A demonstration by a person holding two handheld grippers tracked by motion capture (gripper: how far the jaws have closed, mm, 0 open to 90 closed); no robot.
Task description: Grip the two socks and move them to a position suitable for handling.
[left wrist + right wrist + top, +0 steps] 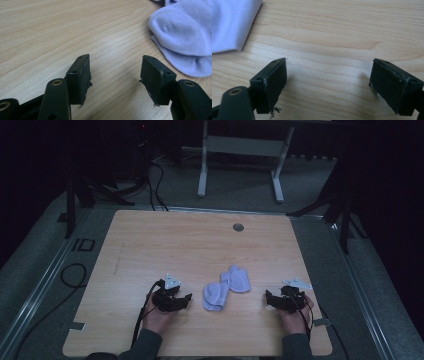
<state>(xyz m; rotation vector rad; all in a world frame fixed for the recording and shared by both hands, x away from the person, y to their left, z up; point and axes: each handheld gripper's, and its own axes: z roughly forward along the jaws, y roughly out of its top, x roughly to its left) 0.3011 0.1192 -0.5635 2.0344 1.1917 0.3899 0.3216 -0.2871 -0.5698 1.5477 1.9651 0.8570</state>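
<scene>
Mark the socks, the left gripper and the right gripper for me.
socks (226, 289), high view, middle of the light purple bundle.
left gripper (186, 299), high view, midway between its open fingertips.
right gripper (268, 299), high view, midway between its open fingertips.

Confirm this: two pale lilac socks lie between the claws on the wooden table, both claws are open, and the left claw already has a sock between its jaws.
Wrong on one point. The left claw has only bare wooden table between its open jaws; the socks lie apart from it, as the left gripper view shows. They do lie between the claws, and the right claw is open too.
</scene>
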